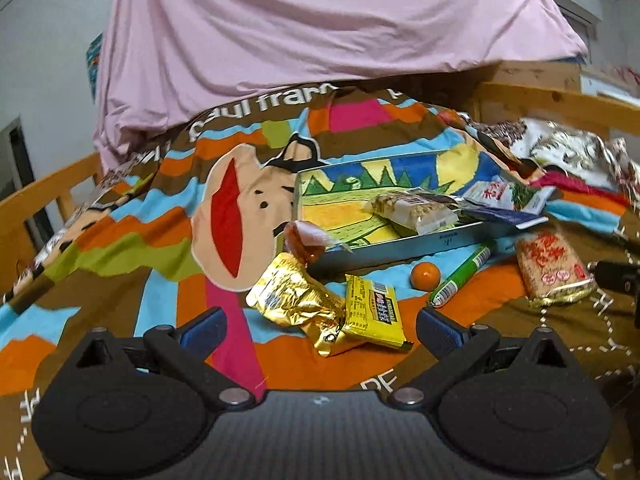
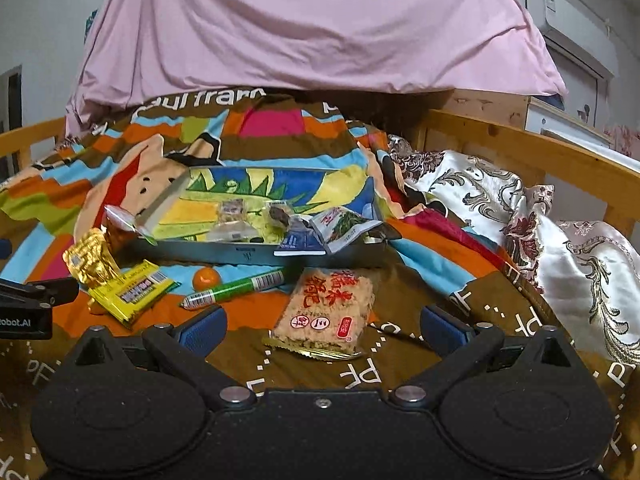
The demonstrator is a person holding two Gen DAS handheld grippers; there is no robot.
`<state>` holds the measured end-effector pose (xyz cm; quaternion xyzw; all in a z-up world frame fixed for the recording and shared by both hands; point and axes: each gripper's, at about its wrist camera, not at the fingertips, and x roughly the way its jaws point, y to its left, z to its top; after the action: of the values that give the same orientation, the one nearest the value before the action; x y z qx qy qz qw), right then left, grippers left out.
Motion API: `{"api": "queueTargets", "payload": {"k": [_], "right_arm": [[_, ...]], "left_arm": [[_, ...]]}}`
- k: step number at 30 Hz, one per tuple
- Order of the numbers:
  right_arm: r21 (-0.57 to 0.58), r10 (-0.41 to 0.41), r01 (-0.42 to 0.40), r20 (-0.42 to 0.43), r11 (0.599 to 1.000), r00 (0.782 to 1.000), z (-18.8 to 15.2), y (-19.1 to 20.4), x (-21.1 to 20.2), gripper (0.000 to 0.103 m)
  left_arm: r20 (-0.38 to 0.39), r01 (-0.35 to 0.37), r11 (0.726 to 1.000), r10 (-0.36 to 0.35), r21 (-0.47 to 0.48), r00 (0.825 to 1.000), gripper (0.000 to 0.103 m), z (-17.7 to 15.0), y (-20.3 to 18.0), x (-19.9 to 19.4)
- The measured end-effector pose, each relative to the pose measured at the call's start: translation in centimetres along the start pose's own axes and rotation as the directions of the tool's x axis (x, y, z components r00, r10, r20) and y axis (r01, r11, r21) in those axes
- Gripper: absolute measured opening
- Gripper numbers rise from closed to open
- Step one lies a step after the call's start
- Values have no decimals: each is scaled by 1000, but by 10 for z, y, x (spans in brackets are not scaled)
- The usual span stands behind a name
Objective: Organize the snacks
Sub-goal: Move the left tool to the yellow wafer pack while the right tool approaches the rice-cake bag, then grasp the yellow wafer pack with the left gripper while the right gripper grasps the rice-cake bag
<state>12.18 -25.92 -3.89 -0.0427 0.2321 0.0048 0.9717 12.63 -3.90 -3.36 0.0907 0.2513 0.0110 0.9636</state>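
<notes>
Both hand-held grippers stand released and grasp nothing: the left hand-held gripper (image 1: 320, 330) hovers with its jaws spread over the gold foil packet (image 1: 294, 300) and the yellow packet (image 1: 374, 312), and the right hand-held gripper (image 2: 323, 330) hovers with its jaws spread either side of the rice cracker pack (image 2: 326, 312).

Judged step: gathering loose snacks into the tin tray (image 1: 400, 245), with roughly half done. The next move calls for lowering onto a packet and closing on its thin edge. The foil is crinkled and likely slippery, so the grip should be firm.

Just beyond lie the green sausage stick (image 2: 236, 287) and a small orange ball (image 2: 206, 277), near the tray's front wall. A red wrapped sweet (image 1: 306, 240) rests at the tray's left corner; whether it is inside cannot be told. Inside the tray sit a nut bar (image 1: 412, 208) and a white pouch (image 2: 344, 229).

The surface is a bed, spread with a striped cartoon blanket (image 1: 168, 216), soft and uneven. Beyond are a patterned satin quilt (image 2: 480, 188), the wooden bed rail (image 2: 540, 148), a pink sheet (image 2: 300, 28) heaped behind, and an air conditioner (image 2: 560, 12) on the wall.
</notes>
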Motion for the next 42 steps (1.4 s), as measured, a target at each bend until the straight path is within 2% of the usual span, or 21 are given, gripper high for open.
{"api": "queueTargets", "payload": {"k": [5, 8, 13, 18, 24, 28, 32, 37, 42], "right_arm": [[-87, -10, 11, 10, 996, 1000, 5, 6, 20, 102], [-123, -8, 7, -9, 992, 1000, 9, 6, 40, 102], [-92, 31, -41, -98, 995, 995, 14, -1, 76, 102], [-92, 72, -84, -125, 992, 990, 16, -7, 99, 102], [-18, 107, -112, -164, 994, 981, 13, -13, 120, 102], [-18, 120, -124, -167, 992, 979, 8, -8, 125, 102], [-50, 81, -91, -174, 995, 981, 5, 0, 131, 102], [-15, 71, -76, -205, 997, 976, 1, -4, 137, 97], [0, 62, -63, -205, 998, 977, 2, -5, 135, 89]], "left_arm": [[19, -24, 996, 23, 91, 1000, 103, -2, -14, 11], [12, -3, 991, 1, 134, 1000, 103, -2, -19, 19], [-47, 32, 978, -23, 204, 999, 103, 0, -29, 41], [-49, 103, 964, -94, 244, 994, 103, 7, -31, 61], [-122, 170, 948, -141, 269, 982, 102, 17, -35, 89], [-176, 155, 948, -108, 277, 978, 102, 15, -40, 104], [-213, 144, 943, -81, 301, 974, 102, 14, -47, 112], [-238, 138, 935, -60, 326, 969, 97, 16, -55, 122], [-258, 142, 954, -72, 265, 964, 78, 18, -51, 121]]}}
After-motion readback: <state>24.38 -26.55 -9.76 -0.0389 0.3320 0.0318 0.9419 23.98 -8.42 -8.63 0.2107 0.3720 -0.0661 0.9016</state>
